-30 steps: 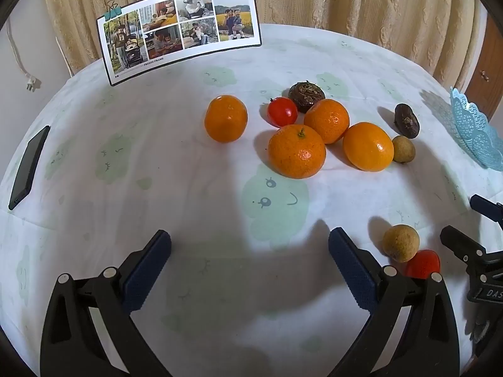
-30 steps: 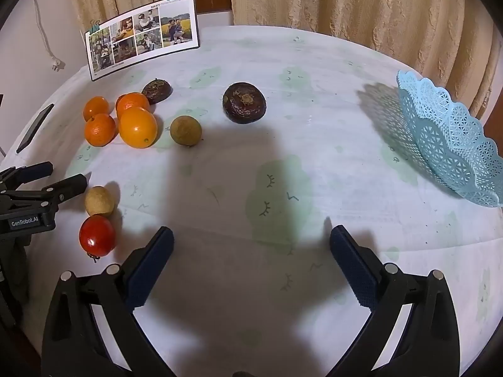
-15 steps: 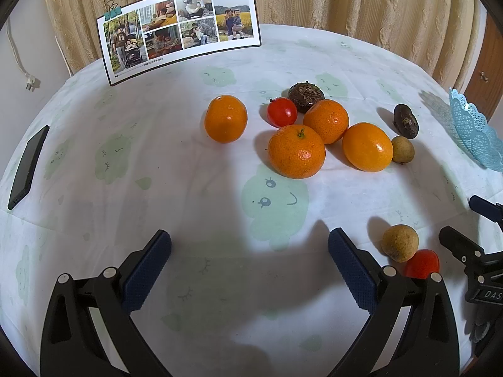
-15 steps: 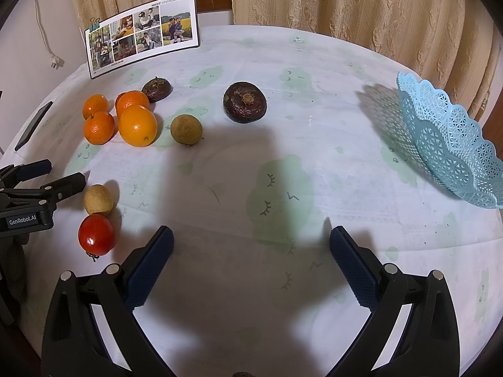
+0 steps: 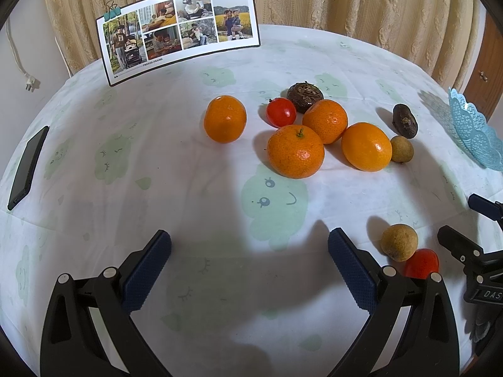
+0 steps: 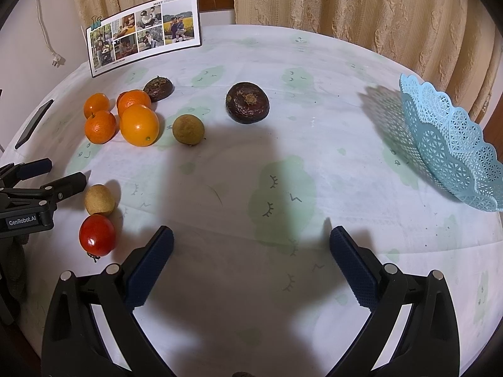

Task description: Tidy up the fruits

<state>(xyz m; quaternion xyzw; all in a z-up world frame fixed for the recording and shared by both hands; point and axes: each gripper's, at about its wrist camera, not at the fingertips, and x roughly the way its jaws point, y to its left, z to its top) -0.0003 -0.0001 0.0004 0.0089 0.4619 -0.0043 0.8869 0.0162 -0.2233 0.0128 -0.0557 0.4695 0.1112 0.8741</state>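
Left gripper (image 5: 250,262): jaws spread wide, holding nothing, low over the counter (image 5: 188,163).
Right gripper (image 6: 251,265): jaws likewise spread and empty, above bare cloth.
Fruits: all loose on the counter; none in the blue basket (image 6: 452,147), which sits well apart at the right edge.
Nearest pair: a tan longan (image 6: 99,200) touching a red tomato (image 6: 97,235), between the two grippers.
Far cluster: four oranges (image 5: 295,151), a second tomato (image 5: 280,112), dark fruits.
Handling: oranges look firm and rollable, best held across the middle; the tomato seems soft and smooth, so squeeze gently.
Views: only the right wrist shows the basket's whole side; only the left wrist shows the second tomato.
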